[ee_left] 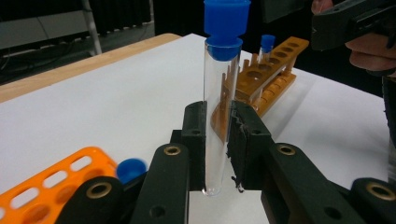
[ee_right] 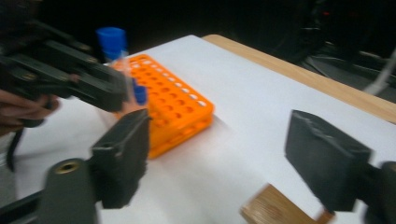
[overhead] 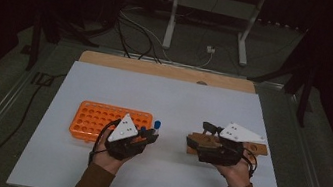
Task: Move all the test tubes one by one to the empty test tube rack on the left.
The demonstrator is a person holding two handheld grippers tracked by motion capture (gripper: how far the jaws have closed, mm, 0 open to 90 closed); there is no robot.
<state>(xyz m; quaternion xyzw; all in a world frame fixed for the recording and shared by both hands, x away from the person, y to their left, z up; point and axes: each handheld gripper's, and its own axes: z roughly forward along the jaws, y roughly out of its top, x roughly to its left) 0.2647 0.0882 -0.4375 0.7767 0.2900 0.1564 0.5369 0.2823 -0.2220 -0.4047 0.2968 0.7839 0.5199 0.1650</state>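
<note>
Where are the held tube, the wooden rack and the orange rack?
tube [ee_left: 216, 126], left gripper view, glass body.
wooden rack [ee_left: 271, 70], left gripper view, top board.
orange rack [overhead: 95, 117], high view, holed top.

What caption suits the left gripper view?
Fingers grip a clear blue-capped tube upright, wooden rack behind.

white table sheet [overhead: 163, 98] | floor cables [overhead: 138, 33] | metal stand [overhead: 213, 10]

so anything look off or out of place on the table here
Nothing spilled or broken. The left gripper holds a clear blue-capped tube upright. The orange rack and wooden rack sit flat. The one oddity: the inner pad of one jaw looks ragged and chipped.
</note>
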